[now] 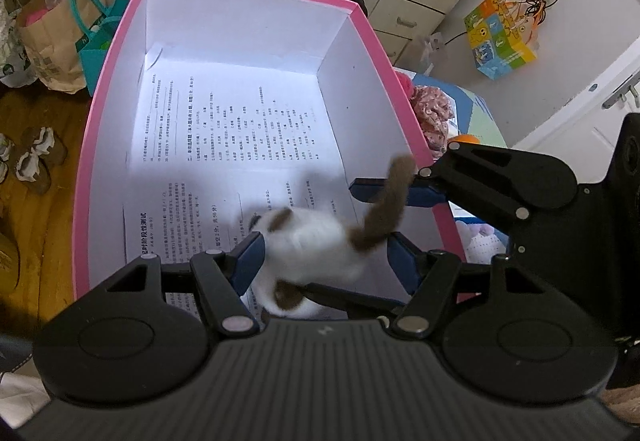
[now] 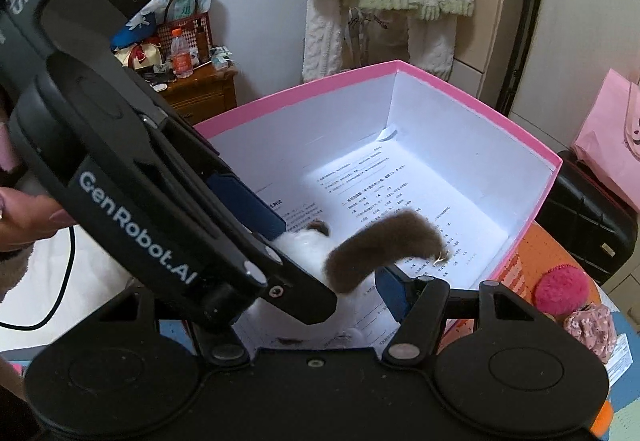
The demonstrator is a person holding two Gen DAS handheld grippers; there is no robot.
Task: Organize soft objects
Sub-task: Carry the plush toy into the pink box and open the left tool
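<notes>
A white plush toy with brown patches and a brown tail is blurred between the jaws of both grippers, inside the near end of a pink box with white walls and printed paper on its floor. My left gripper is open around the toy. My right gripper reaches in from the right, open beside the tail. In the right wrist view the toy and its tail lie in the box, between the right gripper's fingers; the left gripper's body hides its left finger.
A pink pom-pom and a floral fabric piece lie outside the box to its right; the fabric also shows in the left wrist view. Bags and slippers sit on the wood floor at left. A black case stands behind the box.
</notes>
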